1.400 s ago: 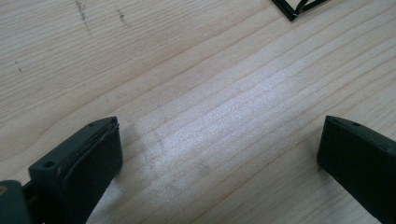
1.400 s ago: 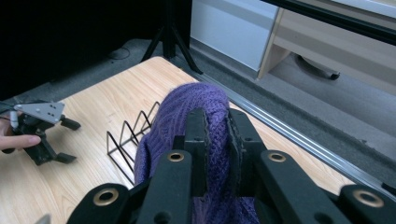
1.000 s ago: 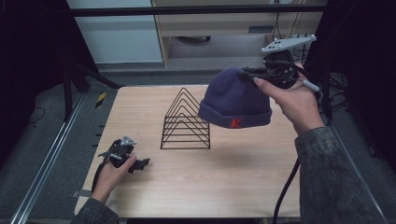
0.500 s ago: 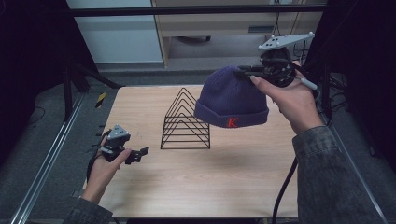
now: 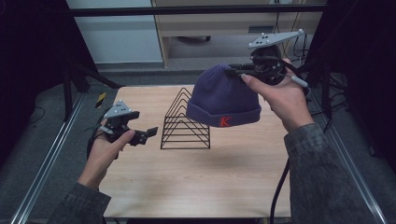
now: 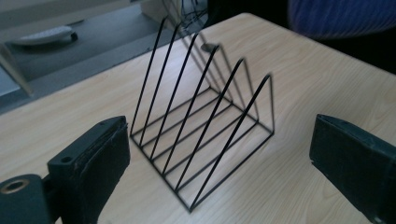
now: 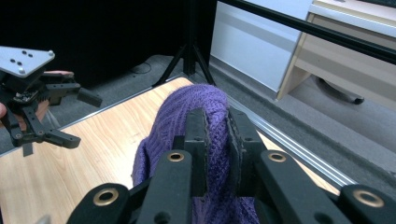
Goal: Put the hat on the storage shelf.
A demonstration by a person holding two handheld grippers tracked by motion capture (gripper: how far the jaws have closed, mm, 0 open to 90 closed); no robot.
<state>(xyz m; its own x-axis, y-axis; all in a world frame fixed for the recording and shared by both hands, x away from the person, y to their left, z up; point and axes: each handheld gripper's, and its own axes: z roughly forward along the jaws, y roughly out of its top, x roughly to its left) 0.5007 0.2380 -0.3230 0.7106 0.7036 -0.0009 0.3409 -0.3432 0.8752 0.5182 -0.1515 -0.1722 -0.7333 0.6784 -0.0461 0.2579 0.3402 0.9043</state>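
- Two grippers are in my hands: my right gripper is raised above the far right part of the table, and my left gripper is held low over its left side.
- My right gripper's jaws are pinched nearly together on a fold of knit at the crown of the purple hat, as the right gripper view shows; the hat hangs from that pinch with its opening downward, clear of the table.
- My left gripper holds nothing; in the left gripper view its jaws stand wide apart, with the wire rack framed between them and a little beyond their tips.
- From my right gripper the hat hangs down and toward the left, its cuffed brim with a red letter K facing me in the high view.
- The wire rack stands on the table just left of and below the hat; in the high view the brim overlaps the rack's upper right corner, but I cannot tell whether they touch.
- The rack's long axis, the row of triangular dividers, runs roughly from my side of the table toward the far side.
- My left gripper is the nearer one to the rack, just beside its left face; I judge it placed to steady the rack should the hat be lowered over the peaks.
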